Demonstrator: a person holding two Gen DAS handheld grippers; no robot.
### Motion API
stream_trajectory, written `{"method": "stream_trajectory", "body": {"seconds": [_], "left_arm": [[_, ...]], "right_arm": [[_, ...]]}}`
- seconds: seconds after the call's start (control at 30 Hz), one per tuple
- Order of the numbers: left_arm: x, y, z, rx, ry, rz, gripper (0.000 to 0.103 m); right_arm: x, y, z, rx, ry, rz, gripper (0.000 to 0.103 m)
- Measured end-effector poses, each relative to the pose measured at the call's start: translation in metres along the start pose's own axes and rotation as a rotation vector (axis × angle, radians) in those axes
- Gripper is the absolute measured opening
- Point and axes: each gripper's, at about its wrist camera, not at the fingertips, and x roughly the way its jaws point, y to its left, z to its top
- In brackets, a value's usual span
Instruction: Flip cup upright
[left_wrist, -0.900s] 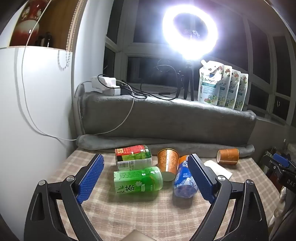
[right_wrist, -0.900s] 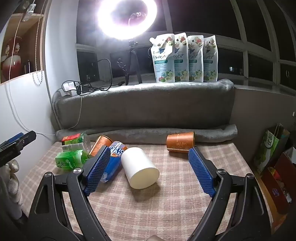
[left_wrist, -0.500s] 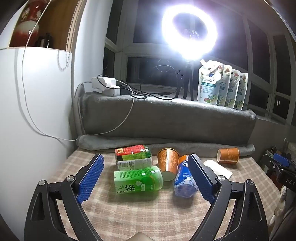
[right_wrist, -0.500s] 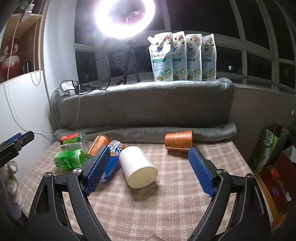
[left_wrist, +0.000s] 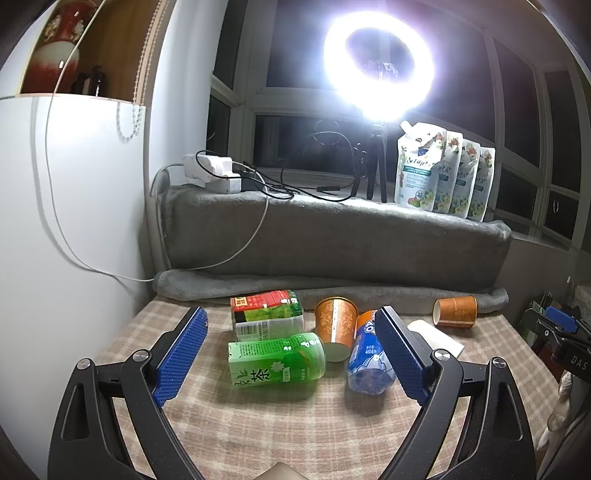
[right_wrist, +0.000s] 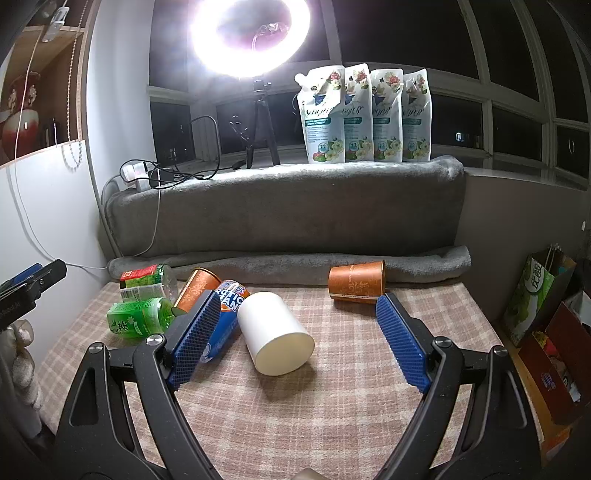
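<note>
1. Right gripper (right_wrist: 295, 332) was spread wide, holding nothing, above the checked tablecloth (right_wrist: 351, 406).
2. White cup (right_wrist: 275, 334) lay on its side between the right gripper's blue pads (right_wrist: 194, 341), touching neither; its flat closed end faced the camera.
3. Left of the white cup: blue bottle (right_wrist: 221, 314) lying flat, touching or just beside it; cannot tell which.
4. Behind and right of the white cup: orange cup (right_wrist: 356, 282) on its side, well apart, beside the grey blanket roll (right_wrist: 295, 262).
5. Left gripper (left_wrist: 291, 354) was also wide open and empty, hovering well left of the white cup.
6. Left of the white cup, past the blue bottle: patterned orange cup (left_wrist: 335, 326) tilted, green tea bottle (left_wrist: 277, 360) on its side, red-green bottle (left_wrist: 267, 319) behind it.
</note>
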Motion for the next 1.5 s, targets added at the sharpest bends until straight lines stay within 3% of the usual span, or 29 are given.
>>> {"method": "stream_trajectory", "body": {"seconds": [0.27,0.4,1.5], "left_arm": [[-0.0013,-0.0013,0.0026,0.001,-0.004,0.0,0.092],[-0.0011,-0.0007,0.0034,0.0,-0.003,0.001,0.092],[-0.0013,0.0004,0.0026,0.001,-0.007,0.0,0.092]], "right_arm": [[-0.0005,0.0037,-0.0003,-0.003,0.003,-0.002,0.089],[0.001,-0.0021,-0.0031,0.007,-0.005,-0.004,0.1],[-0.0031,0.001,0.0004,0.0,0.0,-0.005,0.103]]}}
